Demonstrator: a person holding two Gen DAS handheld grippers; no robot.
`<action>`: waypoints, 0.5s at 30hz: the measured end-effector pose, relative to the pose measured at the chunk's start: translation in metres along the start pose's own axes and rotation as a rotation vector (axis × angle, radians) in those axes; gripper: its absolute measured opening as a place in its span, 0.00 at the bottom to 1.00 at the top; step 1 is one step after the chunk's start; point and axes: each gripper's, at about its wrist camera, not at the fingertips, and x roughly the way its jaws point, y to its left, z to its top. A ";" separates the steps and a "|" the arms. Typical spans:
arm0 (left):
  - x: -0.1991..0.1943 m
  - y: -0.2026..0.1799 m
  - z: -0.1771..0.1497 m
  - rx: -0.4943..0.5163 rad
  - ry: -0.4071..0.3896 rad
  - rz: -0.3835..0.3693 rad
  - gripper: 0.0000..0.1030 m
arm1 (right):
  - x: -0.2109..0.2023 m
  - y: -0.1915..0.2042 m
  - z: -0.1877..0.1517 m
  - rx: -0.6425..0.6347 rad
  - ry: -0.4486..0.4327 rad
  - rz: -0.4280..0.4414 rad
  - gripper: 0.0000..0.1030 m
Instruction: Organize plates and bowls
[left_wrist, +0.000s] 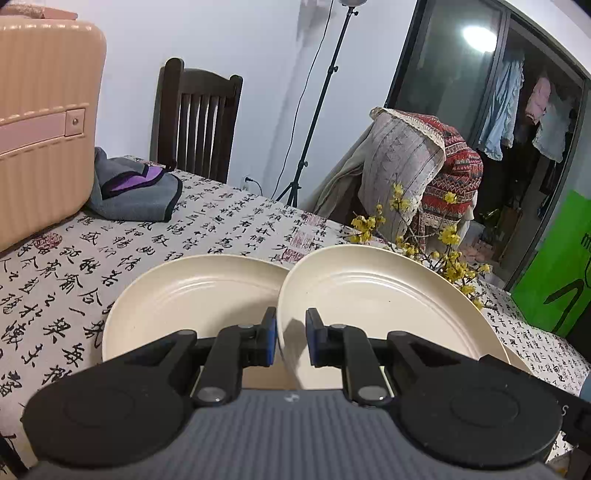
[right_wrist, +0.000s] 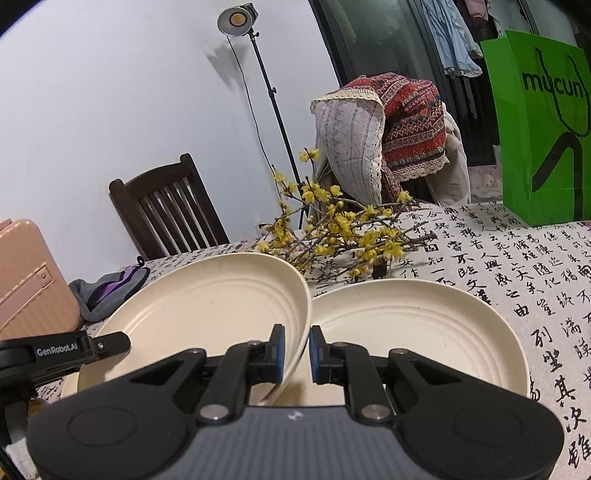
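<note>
Tongs both pinching plate rims: your left tongs (left_wrist: 290, 338) hold the tilted plate (left_wrist: 369, 295), your right tongs (right_wrist: 296, 354) another tilted plate (right_wrist: 207, 314). Each overlaps a flat plate (right_wrist: 424, 325) mid-worktop (right_wrist: 517, 258). Stacking unfinished; no bowls visible.

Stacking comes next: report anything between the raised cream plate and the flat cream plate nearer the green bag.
Nothing visible. The raised cream round plate, clamped in the right gripper, overhangs the rim of the flat cream round plate; the yellow-flowered branches lie behind both.
</note>
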 end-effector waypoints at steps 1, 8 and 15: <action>-0.001 0.000 0.000 0.000 -0.003 -0.001 0.16 | -0.001 0.000 0.000 -0.001 -0.004 0.000 0.13; -0.006 -0.002 0.002 0.004 -0.025 -0.006 0.16 | -0.010 0.004 0.004 -0.015 -0.034 0.003 0.13; -0.014 -0.004 0.005 0.006 -0.050 -0.012 0.16 | -0.012 0.006 0.007 -0.025 -0.044 0.003 0.13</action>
